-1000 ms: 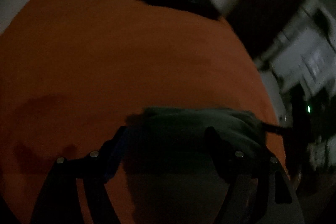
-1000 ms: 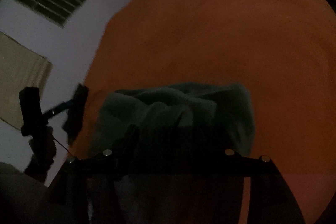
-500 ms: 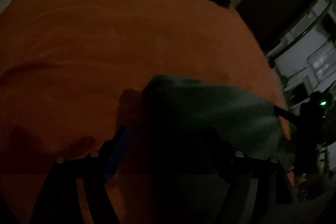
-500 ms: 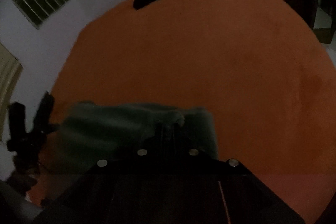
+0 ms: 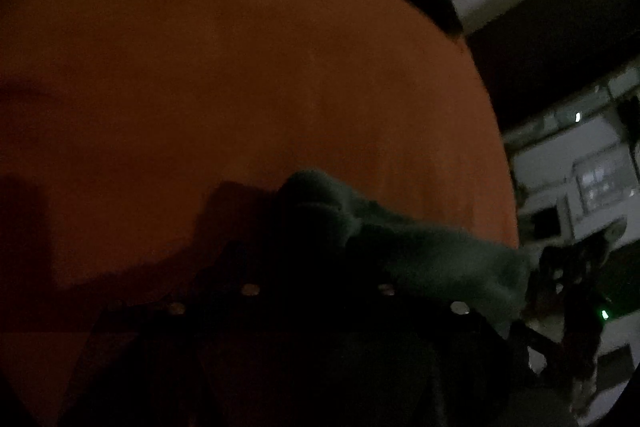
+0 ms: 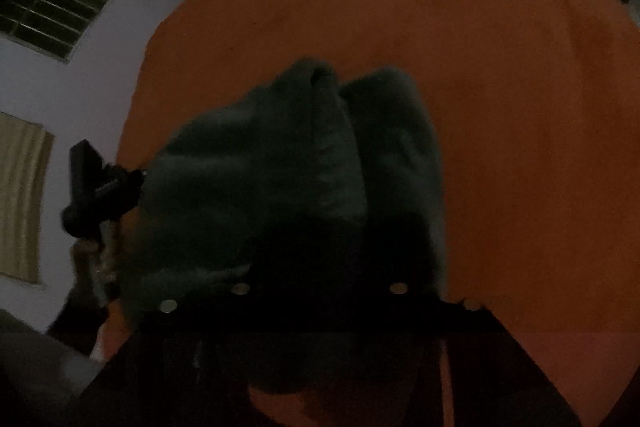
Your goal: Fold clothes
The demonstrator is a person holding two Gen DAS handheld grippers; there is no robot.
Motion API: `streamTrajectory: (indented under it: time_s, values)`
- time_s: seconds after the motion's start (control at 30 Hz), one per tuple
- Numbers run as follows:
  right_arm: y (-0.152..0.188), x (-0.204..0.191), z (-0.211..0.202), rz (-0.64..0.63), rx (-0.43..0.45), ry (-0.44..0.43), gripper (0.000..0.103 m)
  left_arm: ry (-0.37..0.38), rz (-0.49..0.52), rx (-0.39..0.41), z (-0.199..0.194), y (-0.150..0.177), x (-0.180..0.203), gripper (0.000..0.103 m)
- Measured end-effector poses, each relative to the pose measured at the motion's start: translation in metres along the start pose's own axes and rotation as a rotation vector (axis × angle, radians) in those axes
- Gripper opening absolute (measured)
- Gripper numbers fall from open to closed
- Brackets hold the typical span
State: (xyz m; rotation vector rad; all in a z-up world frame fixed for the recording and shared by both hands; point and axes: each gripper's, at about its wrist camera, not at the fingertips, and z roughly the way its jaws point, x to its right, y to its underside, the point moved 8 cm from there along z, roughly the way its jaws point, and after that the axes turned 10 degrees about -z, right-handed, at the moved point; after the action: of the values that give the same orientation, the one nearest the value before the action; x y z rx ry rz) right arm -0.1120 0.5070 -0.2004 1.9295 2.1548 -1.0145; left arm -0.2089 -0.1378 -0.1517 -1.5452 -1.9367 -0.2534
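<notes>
**Grey-green garment bunched between both grippers**

Garment (image 6: 296,171) lies on orange cover (image 6: 520,107), centre of right view, long axis up-frame. Right gripper (image 6: 320,279) buried in it; left gripper (image 5: 316,267) at its lower-left end. Too dark to tell either gripper's opening or hold.

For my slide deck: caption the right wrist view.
Dim right-wrist view: a dark green garment bunched up on an orange cover, the other gripper at its far edge.
</notes>
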Motion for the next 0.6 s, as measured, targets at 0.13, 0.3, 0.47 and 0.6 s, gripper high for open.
streamTrajectory:
  time_s: [0.13,0.3,0.47,0.6]
  values:
    - [0.002,0.003,-0.008,-0.026,0.030,0.055,0.014,0.014,0.016,0.049,-0.006,-0.008,0.012,0.021]
    - [0.029,0.025,0.014,0.003,-0.062,0.079,0.017,-0.095,0.030,-0.007,0.024,0.006,-0.005,0.034]
    - [0.033,0.023,-0.026,-0.042,-0.002,0.139,0.028,-0.057,0.144,0.013,-0.021,0.038,0.020,0.048]
    - [0.032,-0.015,-0.062,-0.112,0.055,0.090,0.037,-0.002,0.283,0.035,-0.054,0.077,0.046,0.056]
